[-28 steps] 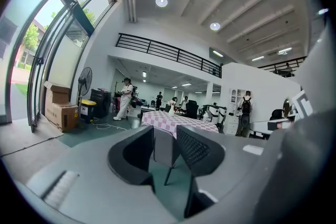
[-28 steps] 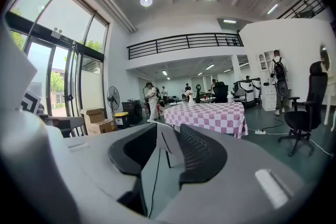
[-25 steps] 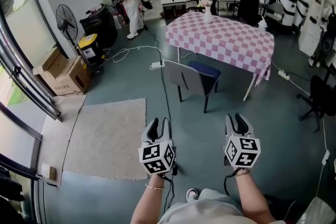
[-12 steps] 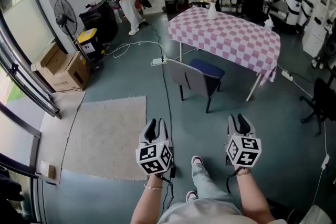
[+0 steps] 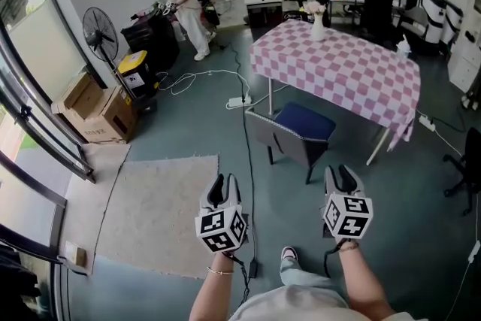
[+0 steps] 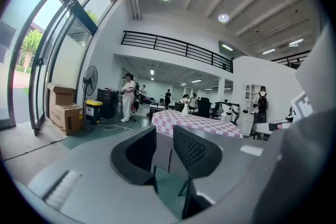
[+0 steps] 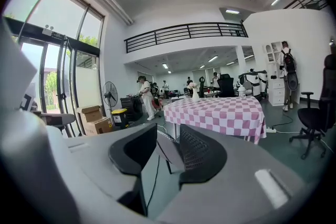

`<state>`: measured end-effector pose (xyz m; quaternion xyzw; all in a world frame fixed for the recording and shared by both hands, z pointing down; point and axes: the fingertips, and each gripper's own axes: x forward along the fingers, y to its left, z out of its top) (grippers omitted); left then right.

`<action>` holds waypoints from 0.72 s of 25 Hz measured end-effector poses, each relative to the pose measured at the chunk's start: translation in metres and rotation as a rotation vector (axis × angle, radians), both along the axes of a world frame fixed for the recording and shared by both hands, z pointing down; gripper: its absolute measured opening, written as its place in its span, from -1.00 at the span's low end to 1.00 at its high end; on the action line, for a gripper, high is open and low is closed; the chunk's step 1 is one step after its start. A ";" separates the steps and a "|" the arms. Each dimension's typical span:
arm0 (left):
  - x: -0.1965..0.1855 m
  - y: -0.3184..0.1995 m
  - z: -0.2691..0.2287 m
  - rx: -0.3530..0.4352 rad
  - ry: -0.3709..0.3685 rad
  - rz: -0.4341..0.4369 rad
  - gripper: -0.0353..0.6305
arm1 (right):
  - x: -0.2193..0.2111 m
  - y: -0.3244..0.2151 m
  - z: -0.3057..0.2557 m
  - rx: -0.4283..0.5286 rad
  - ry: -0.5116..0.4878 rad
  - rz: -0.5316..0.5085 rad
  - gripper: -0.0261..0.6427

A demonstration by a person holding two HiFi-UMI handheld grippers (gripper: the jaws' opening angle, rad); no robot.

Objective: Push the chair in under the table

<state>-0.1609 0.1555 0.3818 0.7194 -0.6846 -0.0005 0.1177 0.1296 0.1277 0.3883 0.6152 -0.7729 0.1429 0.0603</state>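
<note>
A grey-backed chair with a blue seat stands pulled out from the pink checked table, its back toward me. Both grippers are held out level in front of me, short of the chair and apart from it. My left gripper is open with nothing between its fingers; the chair back shows through the gap in the left gripper view, beyond the left gripper. My right gripper is open too and holds nothing. In the right gripper view the right gripper frames the chair back, and the table stands behind it.
A white vase stands on the table. A beige rug lies at the left, with a black cable running along the floor beside it. Cardboard boxes, a fan and a person are at the far left. An office chair stands at the right.
I have walked forward: the chair and table have come nearer and sit lower in the head view. Both grippers keep their place in front of me. My foot has stepped ahead.
</note>
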 end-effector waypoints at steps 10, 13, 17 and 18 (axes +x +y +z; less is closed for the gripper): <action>0.006 -0.116 -0.006 0.010 0.004 -0.022 -0.58 | 0.004 -0.121 -0.001 -0.012 -0.004 -0.036 -0.57; 0.004 -0.133 -0.002 0.001 0.000 -0.029 -0.57 | 0.006 -0.142 0.005 -0.021 -0.009 -0.035 -0.57; -0.001 -0.156 0.004 -0.020 -0.003 -0.027 -0.57 | 0.006 -0.161 0.012 -0.040 -0.016 -0.030 -0.57; -0.002 -0.161 0.006 -0.023 -0.004 -0.023 -0.57 | 0.006 -0.165 0.014 -0.045 -0.016 -0.027 -0.57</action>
